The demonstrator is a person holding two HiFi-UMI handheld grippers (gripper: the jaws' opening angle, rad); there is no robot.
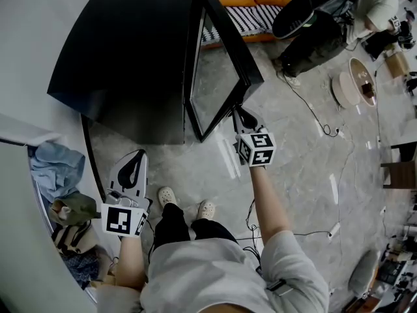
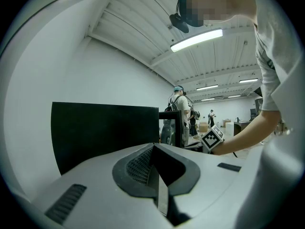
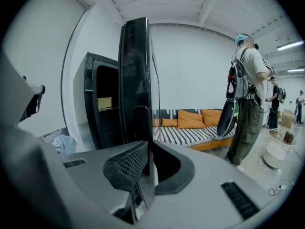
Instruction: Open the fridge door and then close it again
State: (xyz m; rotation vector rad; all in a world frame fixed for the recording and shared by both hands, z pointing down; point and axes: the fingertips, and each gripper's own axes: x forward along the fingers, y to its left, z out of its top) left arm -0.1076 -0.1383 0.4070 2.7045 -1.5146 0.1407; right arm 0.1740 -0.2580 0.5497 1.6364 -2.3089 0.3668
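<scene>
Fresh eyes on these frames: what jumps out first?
The black fridge stands by the wall with its door wide open. The right gripper sits at the door's free edge, while the left gripper hangs idle, jaws together, low beside the person's legs.

The black fridge (image 1: 124, 51) stands upright by the white wall (image 1: 39, 18), its dark-framed door (image 1: 218, 70), seemingly glass-paned, swung well open from the cabinet's front.
</scene>
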